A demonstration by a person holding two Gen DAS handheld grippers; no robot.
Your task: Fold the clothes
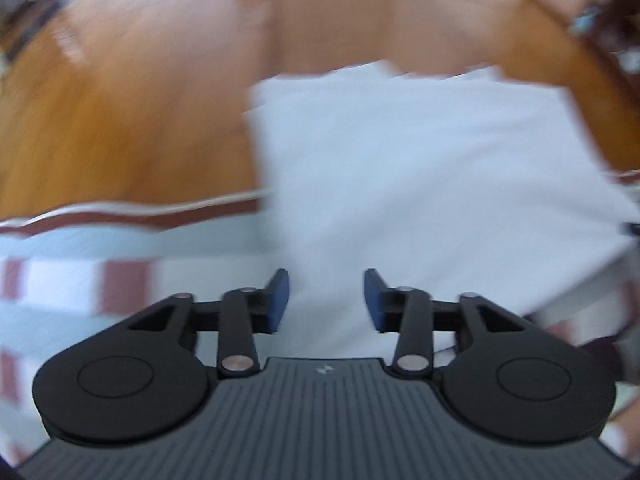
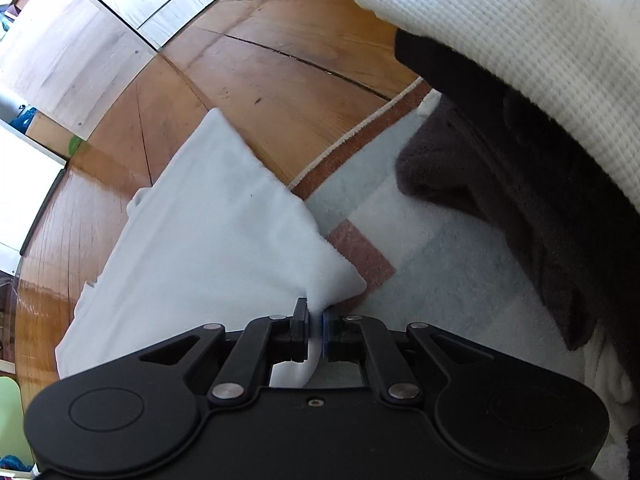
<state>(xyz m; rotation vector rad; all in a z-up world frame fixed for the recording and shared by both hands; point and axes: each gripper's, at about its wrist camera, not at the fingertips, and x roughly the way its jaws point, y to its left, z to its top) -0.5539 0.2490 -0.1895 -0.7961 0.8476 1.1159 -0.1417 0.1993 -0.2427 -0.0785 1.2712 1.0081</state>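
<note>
Jaws of the right gripper [image 2: 316, 326] pinch a corner of the white soft cloth [image 2: 208, 240], while the left gripper [image 1: 326, 300] hangs released above it.

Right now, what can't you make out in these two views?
- Left wrist view: motion blur smears the white garment and the rug; fold edges unreadable.
- Left claw: open, nothing between its pads.
- Right wrist view: right claw is shut on the garment's corner; its body hides the near hem.
- Right wrist view: dark fabric cut off by the frame; item unclear.

Home: wood floor [image 2: 280, 92], rug [image 2: 440, 264]
</note>
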